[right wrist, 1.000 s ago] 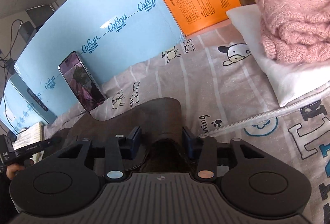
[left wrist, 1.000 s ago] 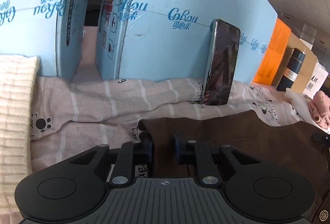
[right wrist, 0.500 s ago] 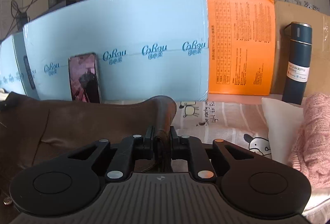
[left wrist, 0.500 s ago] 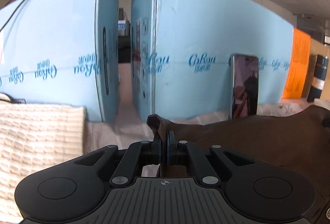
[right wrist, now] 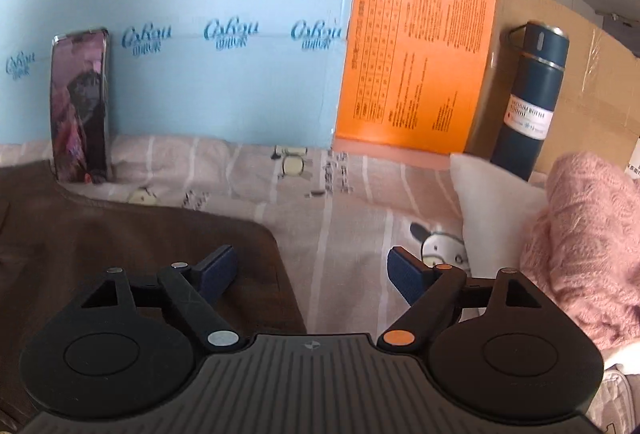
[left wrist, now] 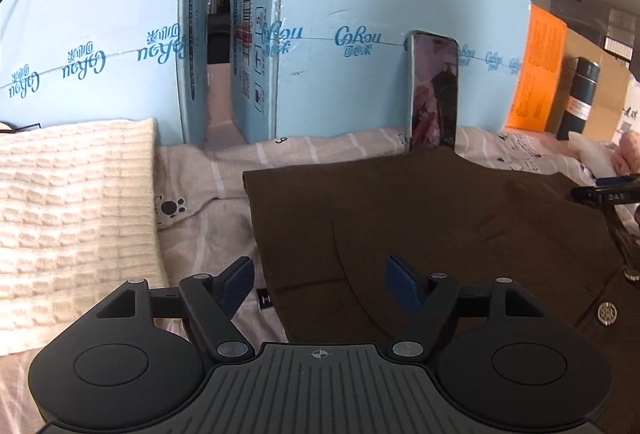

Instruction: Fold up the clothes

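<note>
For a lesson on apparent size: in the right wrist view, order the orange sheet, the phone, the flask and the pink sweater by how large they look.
1. Orange sheet
2. Pink sweater, nearer the camera and cut off, so unsure
3. Flask and phone look alike; not ranked.

Matt brown cloth garment (left wrist: 440,226), ribbed cream knit (left wrist: 72,210), glossy phone (left wrist: 434,90).

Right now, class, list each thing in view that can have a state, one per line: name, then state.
left gripper: open, holding nothing.
right gripper: open, holding nothing.
brown garment: lying flat on the bedsheet, partly folded.
phone: upright against the blue box, screen lit.
flask: upright, lid on.
pink sweater: bunched on a white pillow.
cream sweater: folded, lying flat.
</note>
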The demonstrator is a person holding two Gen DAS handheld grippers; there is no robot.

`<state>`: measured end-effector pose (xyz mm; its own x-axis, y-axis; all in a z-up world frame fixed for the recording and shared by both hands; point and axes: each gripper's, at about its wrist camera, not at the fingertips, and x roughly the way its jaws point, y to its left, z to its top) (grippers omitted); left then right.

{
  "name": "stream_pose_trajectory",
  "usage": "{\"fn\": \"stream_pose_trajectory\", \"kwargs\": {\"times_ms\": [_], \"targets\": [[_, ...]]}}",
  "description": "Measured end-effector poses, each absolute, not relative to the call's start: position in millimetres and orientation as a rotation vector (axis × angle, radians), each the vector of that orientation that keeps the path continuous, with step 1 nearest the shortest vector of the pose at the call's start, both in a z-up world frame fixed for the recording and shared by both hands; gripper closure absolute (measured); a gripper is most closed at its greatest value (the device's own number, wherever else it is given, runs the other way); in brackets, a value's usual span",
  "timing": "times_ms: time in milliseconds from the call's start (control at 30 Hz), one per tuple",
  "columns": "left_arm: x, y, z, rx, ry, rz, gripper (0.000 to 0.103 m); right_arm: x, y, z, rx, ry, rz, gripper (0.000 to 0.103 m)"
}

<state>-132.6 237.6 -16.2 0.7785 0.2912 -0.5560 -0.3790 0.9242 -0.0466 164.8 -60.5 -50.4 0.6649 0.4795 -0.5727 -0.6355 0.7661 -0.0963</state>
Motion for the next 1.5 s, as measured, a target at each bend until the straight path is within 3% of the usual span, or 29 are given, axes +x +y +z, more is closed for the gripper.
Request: {"fn": "stream_pose_trajectory", "kwargs": {"times_ms": [100, 367, 533, 700, 733, 833, 900, 1000, 1133, 1400, 1500], "targets": [[-167.6, 224.0, -14.3, -0.137, 0.545, 0.286, 0.028, 165.2, -64.8, -55.0, -0.284, 0.560, 0.638, 0.022], [-229.2, 189.4, -25.9, -0.157, 0.559, 0.107, 0.023, 101.5, -108.7, 6.5, -0.132, 0.352, 0.863, 0.021], [-228.6, 181.6, -27.2, -0.160, 0.550, 0.056, 0.023, 57.3, -94.7, 7.8, -0.115, 0.420, 1.328, 0.017], [-238.6, 182.8, -29.5, -0.264, 0.519, 0.022, 0.024, 44.5, -74.4, -26.3, -0.260, 0.574, 1.340, 0.017], [-237.4, 182.8, -30.6, -0.268, 0.529, 0.035, 0.025, 45.4, -76.5, -31.7, -0.264, 0.608, 1.333, 0.017], [-231.3, 185.3, -33.9, -0.273, 0.559, 0.068, 0.054, 44.2, -96.2, -39.6, -0.227, 0.655, 1.325, 0.017], [-225.1, 185.4, -35.2, -0.245, 0.578, 0.075, 0.088, 40.1, -109.5, -43.0, -0.206, 0.675, 1.322, 0.017], [-218.7, 165.9, -30.7, -0.091, 0.582, 0.080, 0.099, 34.6, -120.3, -48.9, -0.216, 0.670, 1.287, 0.017], [-216.9, 145.9, -19.3, 0.031, 0.524, 0.094, 0.101, 21.3, -130.8, -49.6, -0.253, 0.617, 1.235, 0.016], [-211.0, 160.2, -32.2, 0.086, 0.611, 0.171, 0.100, 0.4, -147.6, -34.1, -0.323, 0.486, 1.171, 0.016], [-210.0, 155.9, -30.9, 0.127, 0.622, 0.202, 0.087, -7.0, -158.6, -32.5, -0.374, 0.466, 1.174, 0.015]]}}
